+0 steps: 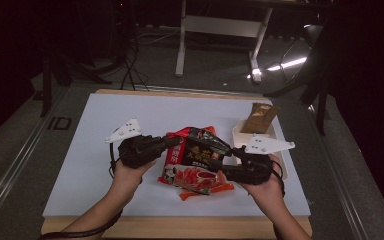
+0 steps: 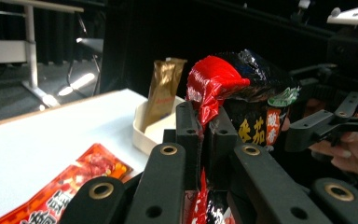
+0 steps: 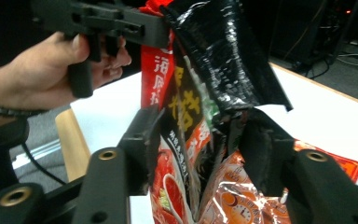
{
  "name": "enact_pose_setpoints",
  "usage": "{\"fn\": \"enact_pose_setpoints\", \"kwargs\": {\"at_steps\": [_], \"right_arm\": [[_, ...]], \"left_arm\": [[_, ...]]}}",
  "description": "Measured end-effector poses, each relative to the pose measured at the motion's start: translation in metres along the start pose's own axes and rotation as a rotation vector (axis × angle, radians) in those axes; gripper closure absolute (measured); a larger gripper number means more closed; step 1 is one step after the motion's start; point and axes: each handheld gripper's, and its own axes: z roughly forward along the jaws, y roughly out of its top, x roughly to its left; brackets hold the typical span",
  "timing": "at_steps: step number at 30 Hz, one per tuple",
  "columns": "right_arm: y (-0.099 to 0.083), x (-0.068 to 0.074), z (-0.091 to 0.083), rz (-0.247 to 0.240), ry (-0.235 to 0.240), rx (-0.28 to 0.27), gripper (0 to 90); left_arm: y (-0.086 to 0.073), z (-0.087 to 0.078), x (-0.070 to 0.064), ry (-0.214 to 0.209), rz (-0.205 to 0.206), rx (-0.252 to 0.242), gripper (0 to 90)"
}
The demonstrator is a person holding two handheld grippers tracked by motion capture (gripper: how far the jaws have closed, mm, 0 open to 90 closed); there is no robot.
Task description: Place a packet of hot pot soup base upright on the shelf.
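White board [image 1: 105, 165] below; your left gripper [image 1: 172, 141] and right gripper [image 1: 219, 164] both clamp the bag [image 1: 200, 145], hiding its print.

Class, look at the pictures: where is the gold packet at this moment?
In the high view, the gold packet stands upright in the far end of the white tray, at the table's right side, beyond the right gripper.
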Motion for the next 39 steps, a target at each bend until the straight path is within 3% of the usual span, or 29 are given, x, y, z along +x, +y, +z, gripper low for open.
{"fn": "enact_pose_setpoints", "kwargs": {"at_steps": [4,6,10,19,22,25,27,29,34,36,39], "right_arm": [[0.004,-0.006,-0.001,0.026,0.001,-0.004,59.6],[0.006,-0.007,-0.001,0.012,-0.019,0.012,72.2],[0.007,-0.013,-0.003,0.009,-0.014,0.017,75.4],[0.013,-0.014,-0.010,-0.007,-0.012,0.005,77.0],[0.020,-0.012,-0.017,-0.031,-0.015,-0.007,77.4],[0.024,-0.012,-0.022,-0.037,-0.017,-0.020,77.5],[0.027,-0.012,-0.025,-0.051,-0.026,-0.026,77.5],[0.029,-0.014,-0.029,-0.054,-0.036,-0.032,77.4],[0.034,-0.020,-0.041,-0.050,-0.053,-0.055,77.5],[0.036,-0.022,-0.046,-0.051,-0.061,-0.069,77.4],[0.039,-0.025,-0.053,-0.060,-0.082,-0.076,77.5]], "left_arm": [[0.001,0.004,-0.001,-0.015,-0.006,-0.006,86.7],[0.000,0.007,-0.002,-0.022,-0.002,0.008,86.7],[0.001,0.008,0.000,-0.044,-0.004,0.031,86.3],[0.004,0.007,-0.001,-0.079,0.004,0.034,83.3],[0.006,0.006,0.001,-0.118,-0.014,0.033,77.4],[0.007,0.007,0.002,-0.148,-0.029,0.025,64.9],[0.008,0.006,0.002,-0.136,-0.020,0.041,52.7],[0.007,0.003,0.001,-0.110,0.004,0.043,46.2],[0.004,-0.003,0.001,-0.099,0.010,0.048,25.6],[0.003,-0.004,0.001,-0.061,0.025,0.055,16.4],[-0.003,-0.006,0.003,-0.036,0.032,0.071,10.6]]}}
